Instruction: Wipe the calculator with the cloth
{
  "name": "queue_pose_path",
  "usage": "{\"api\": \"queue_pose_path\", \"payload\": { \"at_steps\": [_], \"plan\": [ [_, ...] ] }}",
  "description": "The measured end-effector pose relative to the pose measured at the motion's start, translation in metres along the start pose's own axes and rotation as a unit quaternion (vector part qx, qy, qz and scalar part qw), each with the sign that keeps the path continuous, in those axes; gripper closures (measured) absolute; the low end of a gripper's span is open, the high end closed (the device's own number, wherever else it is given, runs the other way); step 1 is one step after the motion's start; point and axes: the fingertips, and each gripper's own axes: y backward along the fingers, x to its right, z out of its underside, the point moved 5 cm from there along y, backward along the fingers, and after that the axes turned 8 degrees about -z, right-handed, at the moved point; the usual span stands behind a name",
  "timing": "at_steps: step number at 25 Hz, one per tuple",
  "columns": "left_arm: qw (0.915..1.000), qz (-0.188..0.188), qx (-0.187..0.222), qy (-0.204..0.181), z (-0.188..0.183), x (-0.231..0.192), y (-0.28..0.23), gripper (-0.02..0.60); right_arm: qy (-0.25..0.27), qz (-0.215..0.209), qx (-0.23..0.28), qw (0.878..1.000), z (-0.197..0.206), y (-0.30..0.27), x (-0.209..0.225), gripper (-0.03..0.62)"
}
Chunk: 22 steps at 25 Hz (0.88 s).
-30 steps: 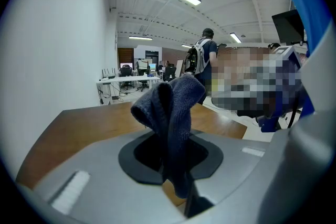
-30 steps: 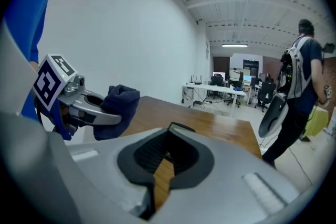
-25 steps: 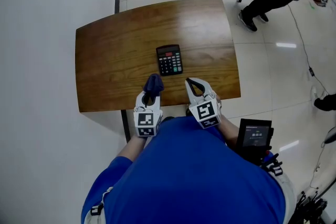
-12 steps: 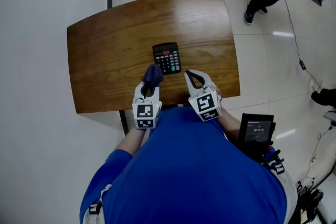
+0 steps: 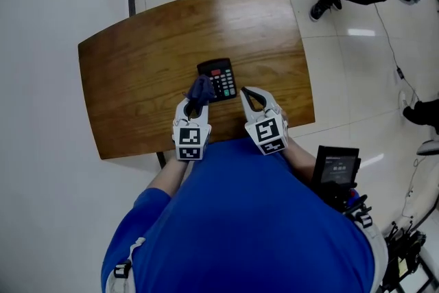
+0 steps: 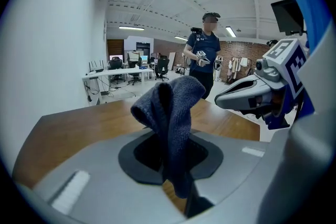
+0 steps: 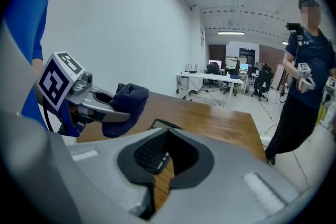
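Leaning over a curved wooden desk on a pale floor, both tools held low near its front edge. Clamping a dark blue cloth in the left hand-held gripper, jaws pinched tight on the fabric; carrying the right hand-held gripper pressed closed on nothing, with only wood grain and a few keys glimpsed through its loop in the right gripper view. Facing a black calculator lying flat near the middle of the desk, just ahead of both tools and between their lines, long axis running away from the person at a slight tilt, display end farthest. Judged nearer the left side, with the cloth right at the calculator's near left corner and overlapping it from the head view, contact impossible to confirm. Showing a pale display strip, a touch of red beneath, then ranks of light-marked keys, no grime visible at this range. Rising above the jaws as a soft knitted wad, with loose fabric judged enough for a forward sweep along the keypad.
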Motion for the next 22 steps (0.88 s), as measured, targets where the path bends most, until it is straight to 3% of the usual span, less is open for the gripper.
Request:
{"api": "queue_pose_path", "payload": {
  "at_steps": [9, 14, 22],
  "plan": [
    [0.9948, 0.056, -0.004, -0.085, -0.019, 0.022, -0.05, 0.518, -0.015, 0.018, -0.017, 1.0, 0.004, -0.004, 0.01, 0.592],
    [0.9866, 0.088, 0.001, -0.137, -0.029, 0.045, -0.08, 0.518, -0.026, 0.041, -0.024, 0.999, 0.008, -0.002, 0.024, 0.592],
    [0.9704, 0.098, -0.019, -0.22, -0.024, 0.066, -0.12, 0.518, -0.045, 0.065, -0.036, 0.996, 0.017, 0.004, 0.036, 0.592]
  ]
}}
